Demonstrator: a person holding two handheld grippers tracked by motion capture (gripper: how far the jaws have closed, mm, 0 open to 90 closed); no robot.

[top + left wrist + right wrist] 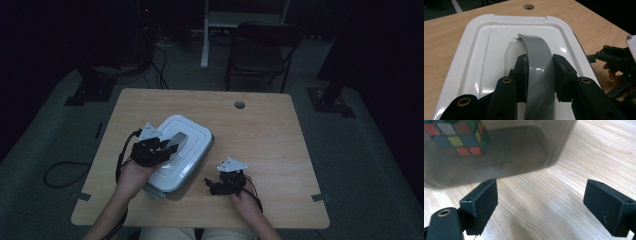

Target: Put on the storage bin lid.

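While the left gripper (540, 72) reaches toward twelve o'clock, pinching the bin's grey lid handle (537, 57), the right gripper (540, 202) lies low, spread — its view reveals a Rubik's cube (456, 136) inside.

From above my table (260, 130) sits dim in a black room, while my own cameras see brightly, glare streaking the white lid (486, 50), my near jaws slightly soft

One lidded box (180, 152) with one grey handle (539, 72), at 9 o'clock of table (260, 135). One colour cube (456, 136) inside. Two grippers: left (162, 146), right (214, 185). One chair (262, 52), 12 o'clock.
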